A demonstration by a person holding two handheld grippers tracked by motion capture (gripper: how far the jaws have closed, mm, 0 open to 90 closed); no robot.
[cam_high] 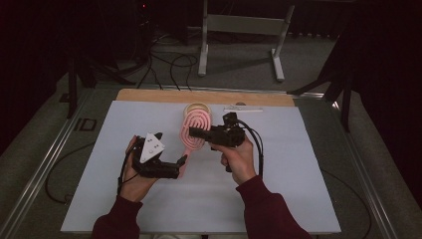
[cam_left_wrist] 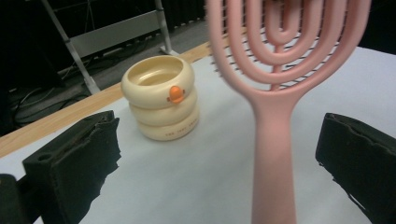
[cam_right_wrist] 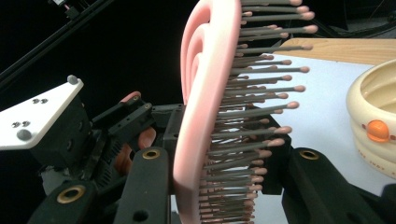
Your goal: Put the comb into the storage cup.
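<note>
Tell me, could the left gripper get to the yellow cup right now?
Probably not directly. The left gripper has open jaws, but the brush handle stands between them, and the cup sits beyond on the table.

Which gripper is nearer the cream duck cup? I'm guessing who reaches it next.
Right. The right gripper, shut on the pink hairbrush's head, sits just short of the cream duck cup; the left gripper, open around the brush handle, is farther back.
</note>
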